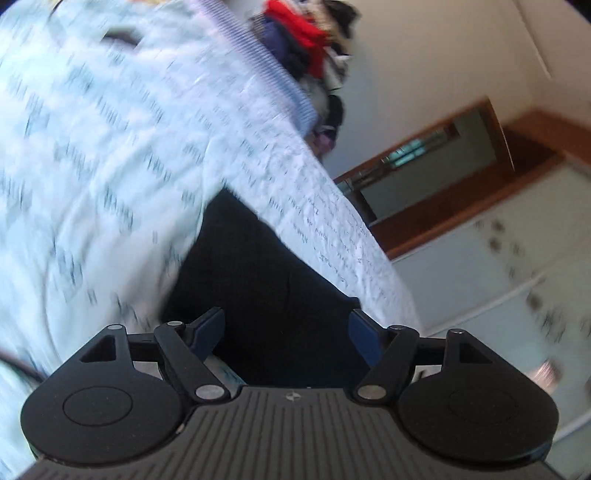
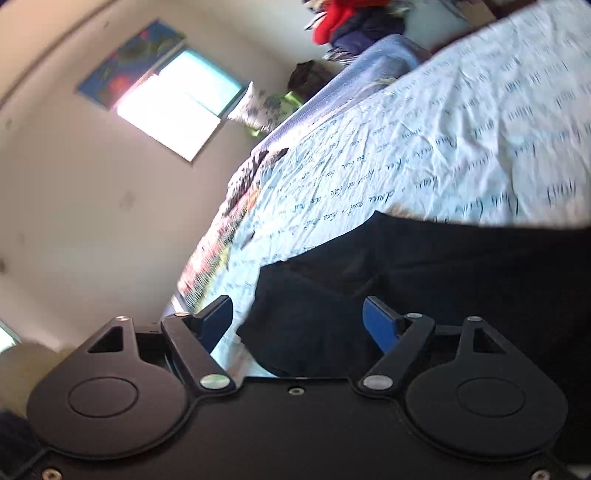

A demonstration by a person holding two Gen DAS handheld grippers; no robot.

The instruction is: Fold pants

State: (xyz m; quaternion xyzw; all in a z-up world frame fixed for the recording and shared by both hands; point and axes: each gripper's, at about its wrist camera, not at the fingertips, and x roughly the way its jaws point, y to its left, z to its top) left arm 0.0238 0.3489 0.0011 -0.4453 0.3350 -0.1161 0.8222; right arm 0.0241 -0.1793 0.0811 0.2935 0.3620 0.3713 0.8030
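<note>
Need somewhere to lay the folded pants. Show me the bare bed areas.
Bare printed sheet lies beyond the dark pants, up to the blue striped blanket. Crowded: the clothes pile past that blanket, and the patterned fabric on the window-side edge.

Bed covered by pale sheet (image 2: 424, 147) printed with dark script, wrinkled. Heap of clothes (image 1: 306, 40), red and dark blue among them, at 12 o'clock beyond the bed's far end. Bright window (image 2: 177, 107) at 10 o'clock in the right wrist view, floral curtain (image 2: 125, 59) above it. Wood-framed opening (image 1: 424, 162) at 2 o'clock in the left wrist view. Patterned quilt (image 2: 218, 240) at the sheet's left edge.
</note>
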